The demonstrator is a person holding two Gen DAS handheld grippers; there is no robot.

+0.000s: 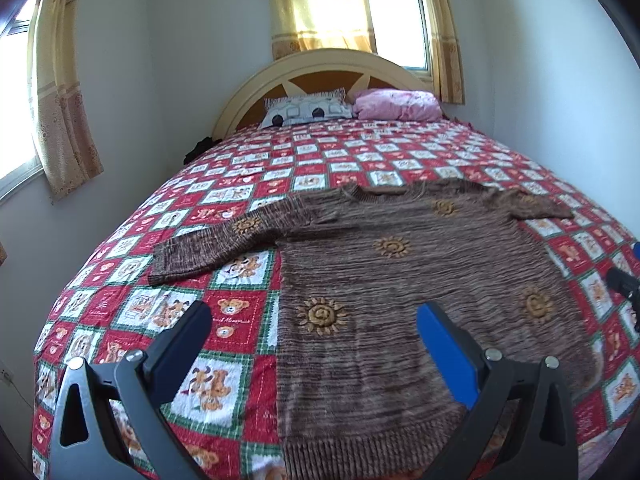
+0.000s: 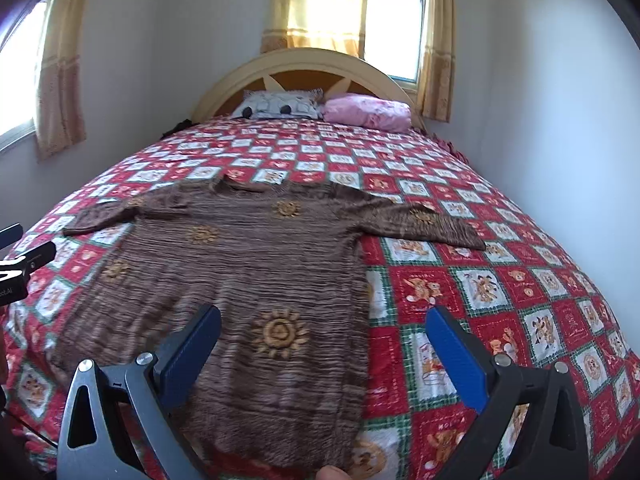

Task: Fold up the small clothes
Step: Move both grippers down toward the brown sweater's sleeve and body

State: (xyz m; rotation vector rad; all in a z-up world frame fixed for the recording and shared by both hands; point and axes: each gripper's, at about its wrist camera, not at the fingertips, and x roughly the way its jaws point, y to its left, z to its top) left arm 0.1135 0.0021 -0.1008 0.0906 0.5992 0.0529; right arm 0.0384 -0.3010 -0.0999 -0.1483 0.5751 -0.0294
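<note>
Grippers: we hold the left gripper (image 1: 314, 320) and the right gripper (image 2: 324, 320) spread wide and empty, each hovering above the near end of the garment, gripping nothing.
Hem: just below and ahead of both sets of fingers lies the ribbed hem (image 1: 360, 452) of the brown knitted sweater (image 1: 400, 300); we judge this band thicker and firmer than the body, so it should be a sound place to pinch.
Side edges: the left gripper straddles the sweater's left side edge, the right gripper straddles its right side edge; the lower corners sit close under each one.
Body: ahead of the fingers the knit lies flat, face up, with embroidered sun motifs (image 2: 280, 334) across it. We judge it soft, limp and light, likely to stretch and sag when lifted, and to drag on the bedspread (image 2: 500, 280) rather than slide.
Sleeves: farther out, the left sleeve (image 1: 224, 244) and the right sleeve (image 2: 432, 224) each spread sideways. We expect the cuffs to give a firm hold for folding them inward.
Neckline: beyond the sleeves the collar (image 1: 368, 194) points away from us.
Far end: two pillows (image 2: 320, 110) rest against the headboard (image 2: 304, 64), well apart from the sweater.
</note>
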